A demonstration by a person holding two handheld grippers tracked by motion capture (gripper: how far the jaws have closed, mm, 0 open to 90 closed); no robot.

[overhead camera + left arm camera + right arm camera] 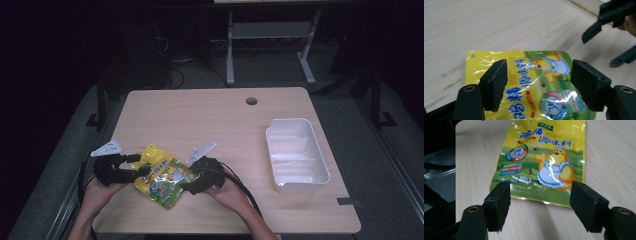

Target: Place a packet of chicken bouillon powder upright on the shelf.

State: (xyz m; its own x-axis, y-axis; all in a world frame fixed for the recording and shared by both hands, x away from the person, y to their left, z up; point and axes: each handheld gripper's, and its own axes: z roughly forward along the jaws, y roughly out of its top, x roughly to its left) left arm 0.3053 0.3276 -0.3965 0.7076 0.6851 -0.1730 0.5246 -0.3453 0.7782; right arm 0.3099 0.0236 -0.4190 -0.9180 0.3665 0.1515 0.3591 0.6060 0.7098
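A yellow seasoning packet with a cartoon chick lies flat on the wooden table near its front left. My left gripper is at the packet's left end, held in a hand. In the left gripper view my left gripper is open, its jaws spread over the packet. My right gripper sits at the packet's right end. In the right gripper view my right gripper is open too, and the packet has its near edge just between the jaws.
A white plastic tray stands at the right side of the table. A round cable hole is near the far edge. The other hand's gripper shows at the top right of the left gripper view.
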